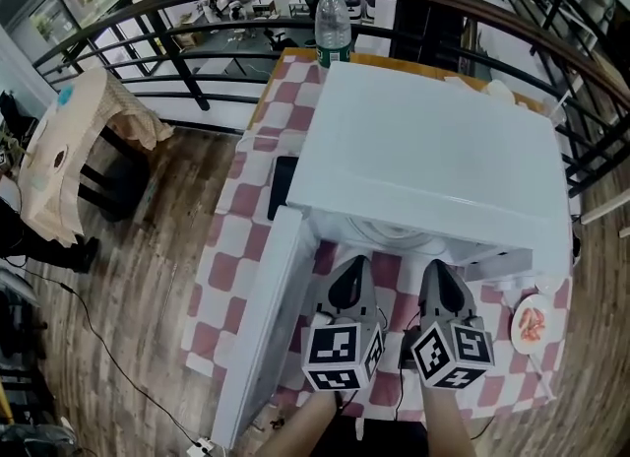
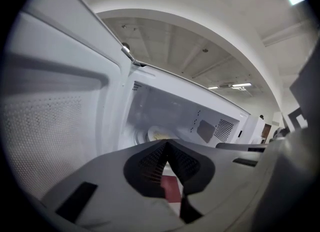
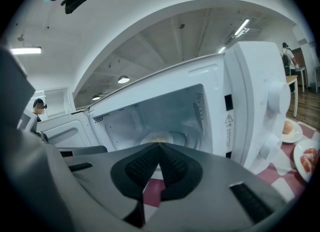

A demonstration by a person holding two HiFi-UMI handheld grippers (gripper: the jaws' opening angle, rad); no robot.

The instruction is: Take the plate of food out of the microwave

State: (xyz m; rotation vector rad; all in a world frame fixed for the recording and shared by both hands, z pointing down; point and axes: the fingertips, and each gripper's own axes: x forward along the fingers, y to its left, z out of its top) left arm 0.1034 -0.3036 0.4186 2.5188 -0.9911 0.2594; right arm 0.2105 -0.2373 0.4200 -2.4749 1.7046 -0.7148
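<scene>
A white microwave point(image 1: 423, 145) stands on a red-and-white checked table with its door point(image 1: 258, 327) swung open to the left. Inside it, on the turntable, sits a pale plate of food point(image 2: 155, 135) point(image 3: 160, 137); only its near rim shows above the jaws in both gripper views. In the head view the oven's top hides the plate. My left gripper point(image 1: 354, 263) point(image 2: 167, 142) and right gripper point(image 1: 438, 266) point(image 3: 159, 145) are side by side just in front of the oven opening and point into it. Both are shut with nothing between their jaws.
A water bottle point(image 1: 333, 22) stands behind the microwave. To its right on the cloth are a plate of red food point(image 1: 533, 323) point(image 3: 307, 158) and a small dish with an egg point(image 3: 289, 128). A black object point(image 1: 281, 187) lies left of the oven. A railing runs behind the table.
</scene>
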